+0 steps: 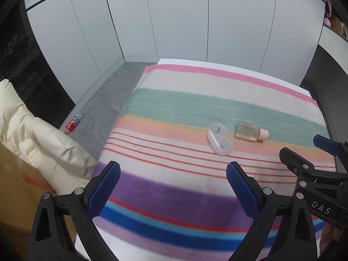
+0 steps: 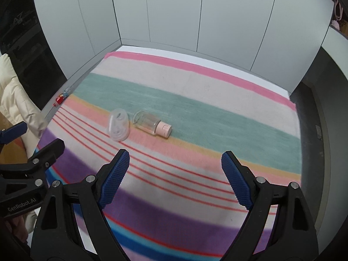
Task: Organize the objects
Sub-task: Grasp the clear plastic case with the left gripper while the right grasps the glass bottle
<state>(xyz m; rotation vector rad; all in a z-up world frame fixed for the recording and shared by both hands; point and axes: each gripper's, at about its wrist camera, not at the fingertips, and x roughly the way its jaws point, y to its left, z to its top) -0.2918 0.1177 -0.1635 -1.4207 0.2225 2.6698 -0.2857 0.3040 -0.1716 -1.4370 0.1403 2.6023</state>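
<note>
On the table (image 1: 165,61), a striped cloth (image 1: 195,108) covers the work surface, banded in pink, teal, peach, thin red lines, purple and blue. Two task items lie near the middle of the cloth, at the border between the teal and peach bands.

Item 1: a clear contact lens case (image 1: 219,139) with two round wells, lying flat. In the right wrist view it appears blurred (image 2: 118,127).

Item 2: a small clear bottle (image 1: 248,131) with a pink cap (image 1: 264,134), lying on its side just beside the case. The cap points away from the case. Whether the two items touch cannot be determined.

Left gripper (image 1: 173,186): jaws spread wide, nothing between the blue pads, suspended over the purple band, well short of both items.

Right gripper (image 2: 175,177): jaws spread wide, nothing between them, suspended over the red-lined band, nearer the camera than the bottle (image 2: 146,122). Each gripper is visible at the edge of the other's view.

Off the table: a cream padded garment (image 1: 32,130) at left, and a small red-capped bottle (image 1: 72,124) lying on the grey floor (image 1: 104,108) beside white wall panels (image 1: 174,21).
</note>
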